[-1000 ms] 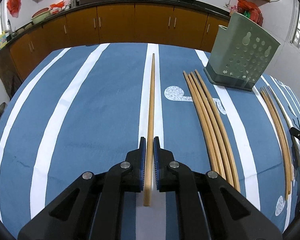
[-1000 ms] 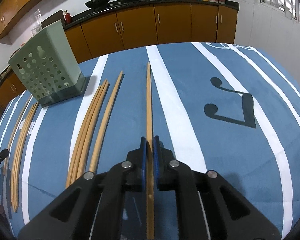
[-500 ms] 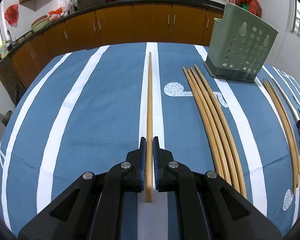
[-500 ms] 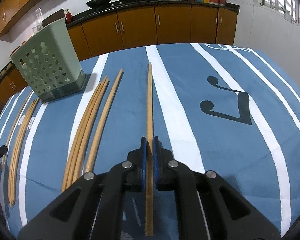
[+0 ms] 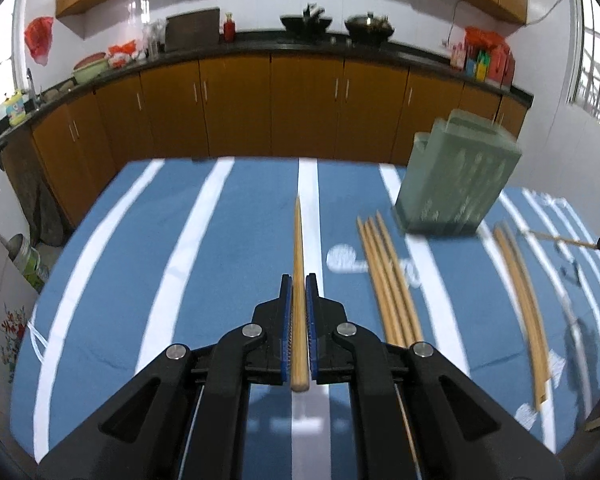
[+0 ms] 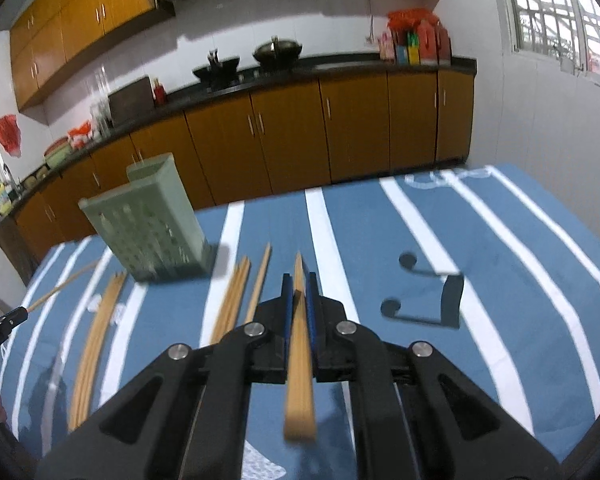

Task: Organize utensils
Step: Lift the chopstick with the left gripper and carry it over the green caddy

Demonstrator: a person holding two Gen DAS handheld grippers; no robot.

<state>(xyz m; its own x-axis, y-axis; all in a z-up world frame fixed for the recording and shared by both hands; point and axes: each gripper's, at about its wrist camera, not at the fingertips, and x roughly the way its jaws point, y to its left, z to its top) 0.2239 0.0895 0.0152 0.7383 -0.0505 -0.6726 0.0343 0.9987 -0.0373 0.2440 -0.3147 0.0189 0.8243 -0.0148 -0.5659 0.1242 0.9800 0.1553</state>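
The bench under a blue cloth with white stripes (image 5: pixel 220 248) carries a perforated sage-green plastic utensil holder (image 5: pixel 456 184) and loose wooden chopsticks (image 5: pixel 388 276). The left gripper (image 5: pixel 299 284) has its jaws clamped on one wooden chopstick (image 5: pixel 299 240) lifted off the cloth; the right gripper (image 6: pixel 299 284) likewise pinches a second chopstick (image 6: pixel 299 356).

Left claw (image 5: pixel 299 288) clamped, right claw (image 6: pixel 299 288) clamped, both angled downward
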